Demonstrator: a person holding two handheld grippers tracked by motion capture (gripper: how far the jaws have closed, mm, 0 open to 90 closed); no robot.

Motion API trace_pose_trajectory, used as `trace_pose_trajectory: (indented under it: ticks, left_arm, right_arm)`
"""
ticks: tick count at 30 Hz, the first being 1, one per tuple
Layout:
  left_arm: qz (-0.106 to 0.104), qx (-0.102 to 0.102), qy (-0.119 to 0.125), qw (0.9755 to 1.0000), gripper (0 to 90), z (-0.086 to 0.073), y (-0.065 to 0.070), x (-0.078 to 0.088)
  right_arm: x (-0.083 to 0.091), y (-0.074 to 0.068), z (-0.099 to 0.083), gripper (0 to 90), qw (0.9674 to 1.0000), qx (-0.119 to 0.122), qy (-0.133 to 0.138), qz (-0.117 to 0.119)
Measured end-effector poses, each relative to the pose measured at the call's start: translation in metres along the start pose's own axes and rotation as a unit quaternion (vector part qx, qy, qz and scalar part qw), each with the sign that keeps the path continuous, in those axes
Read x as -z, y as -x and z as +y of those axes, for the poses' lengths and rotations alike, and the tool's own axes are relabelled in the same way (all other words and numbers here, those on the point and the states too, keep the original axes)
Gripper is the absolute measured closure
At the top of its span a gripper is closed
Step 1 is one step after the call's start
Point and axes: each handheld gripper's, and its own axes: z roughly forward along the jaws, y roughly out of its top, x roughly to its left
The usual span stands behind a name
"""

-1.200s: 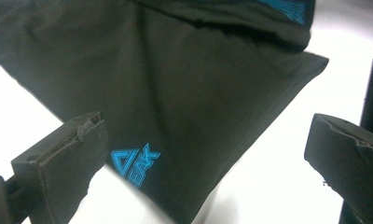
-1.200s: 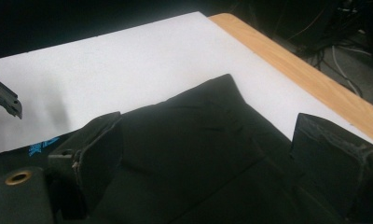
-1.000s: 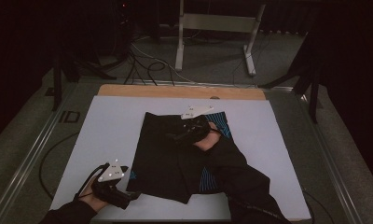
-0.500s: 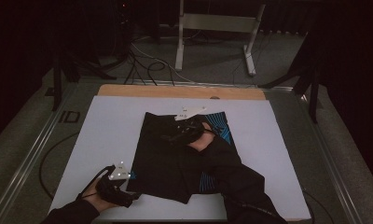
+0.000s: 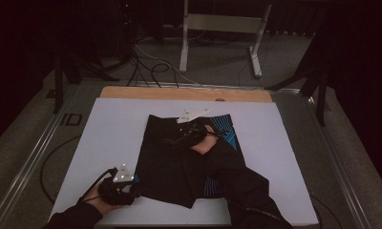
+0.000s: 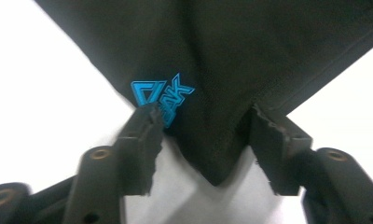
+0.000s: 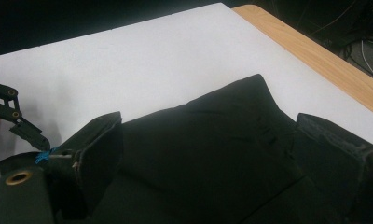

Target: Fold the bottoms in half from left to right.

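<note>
Left gripper view: the left gripper point(image 6: 205, 140), its jaws just closing, straddles the near corner of the black garment point(image 6: 231, 60) beside its blue logo point(image 6: 161, 93); pads not yet pressing. The garment lies mid-sheet on the white table cover point(image 5: 108, 133). The right gripper point(image 7: 208, 158), spread wide, rests over the cloth.

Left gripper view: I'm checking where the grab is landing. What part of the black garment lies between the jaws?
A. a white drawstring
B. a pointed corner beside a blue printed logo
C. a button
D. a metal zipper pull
B: a pointed corner of the black garment lies between the two jaws of the left gripper, with the blue logo just above one jaw.
</note>
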Motion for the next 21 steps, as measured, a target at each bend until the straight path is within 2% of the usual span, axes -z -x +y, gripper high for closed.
trace_pose_trajectory:
  ticks: [4,6,7,8,11,15,17,20,21]
  left_arm:
    - [-0.002,0.002,0.013,0.9999,65.3,0.002,-0.001,-0.002]
    - [-0.002,-0.004,0.014,0.9999,74.3,0.003,0.000,-0.003]
    - [0.000,-0.014,0.013,0.9998,77.2,0.005,0.003,-0.003]
    - [0.001,-0.015,0.014,0.9998,79.2,0.006,0.004,-0.003]
    - [-0.004,-0.014,0.018,0.9997,82.9,0.007,0.004,0.000]
    - [-0.005,-0.012,0.025,0.9996,83.6,0.007,0.005,0.004]
    - [-0.007,-0.011,0.034,0.9993,83.7,0.008,0.004,0.006]
    - [-0.014,-0.008,0.051,0.9986,83.7,0.008,0.004,0.009]
    - [-0.014,-0.008,0.054,0.9984,83.7,0.008,0.003,0.009]
  right_arm:
    - [-0.003,0.000,0.002,9.3,1.0000,0.001,0.001,0.001]
    - [-0.005,-0.001,0.003,9.4,1.0000,0.002,0.000,0.002]
    - [-0.005,-0.002,0.003,9.4,1.0000,-0.004,-0.001,0.002]
    - [-0.006,-0.001,0.004,9.3,1.0000,-0.002,0.002,0.004]
    - [-0.009,-0.001,0.005,9.3,1.0000,0.000,0.003,0.005]
    - [-0.013,-0.001,0.007,9.4,1.0000,-0.006,0.002,0.006]
    - [-0.015,-0.001,0.008,9.3,0.9999,-0.014,0.003,0.003]
    - [-0.019,0.001,0.008,9.4,0.9999,-0.009,0.004,0.005]
    - [-0.021,0.001,0.009,9.3,0.9999,-0.014,0.004,0.004]
